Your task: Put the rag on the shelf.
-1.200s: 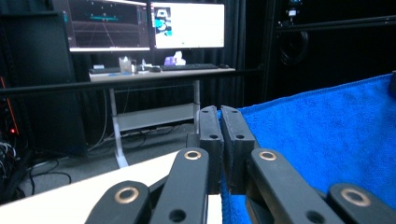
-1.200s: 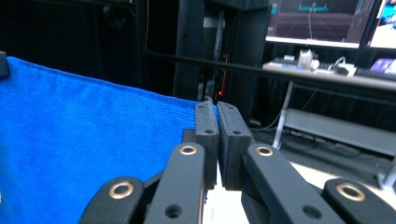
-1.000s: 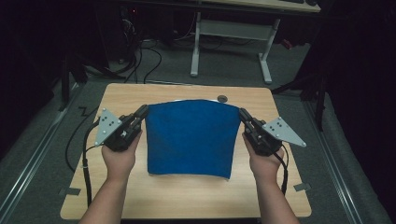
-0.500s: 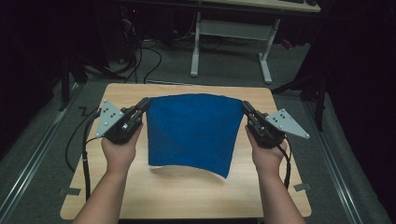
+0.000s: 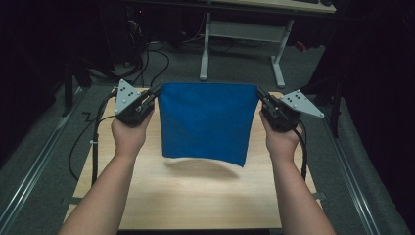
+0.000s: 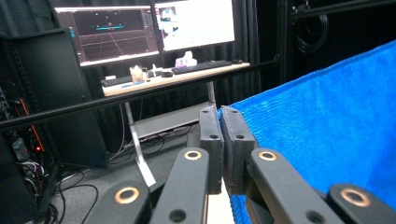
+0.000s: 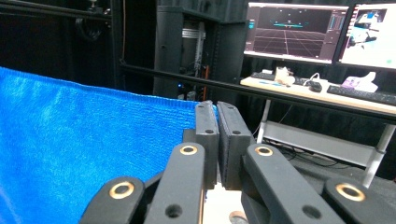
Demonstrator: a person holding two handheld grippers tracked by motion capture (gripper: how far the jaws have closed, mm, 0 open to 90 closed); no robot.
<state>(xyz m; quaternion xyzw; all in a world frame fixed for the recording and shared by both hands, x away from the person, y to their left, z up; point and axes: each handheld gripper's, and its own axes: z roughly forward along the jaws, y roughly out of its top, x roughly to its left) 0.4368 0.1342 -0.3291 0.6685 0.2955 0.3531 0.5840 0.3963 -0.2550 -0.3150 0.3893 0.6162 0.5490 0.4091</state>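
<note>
A blue cloth (image 5: 205,122) hangs stretched in the air above the wooden table (image 5: 195,196), its lower edge clear of the top. My left gripper (image 5: 155,91) is shut on the cloth's upper left corner, and my right gripper (image 5: 259,93) is shut on the upper right corner. In the left gripper view the black jaws (image 6: 220,116) pinch the cloth (image 6: 327,135) corner tight. The right gripper view shows its jaws (image 7: 215,109) closed on the corner of the cloth (image 7: 84,154), which spreads away to the left.
A white-legged desk (image 5: 244,44) stands beyond the table, with cables (image 5: 161,54) on the grey floor. Monitors (image 6: 149,28) and a keyboard (image 6: 201,67) sit on that desk. Each gripper's cable (image 5: 95,142) trails down past the table's side edge.
Both grippers have lifted the cloth up off the table and pulled it taut; it lay mostly flat a second ago and now hangs free.
</note>
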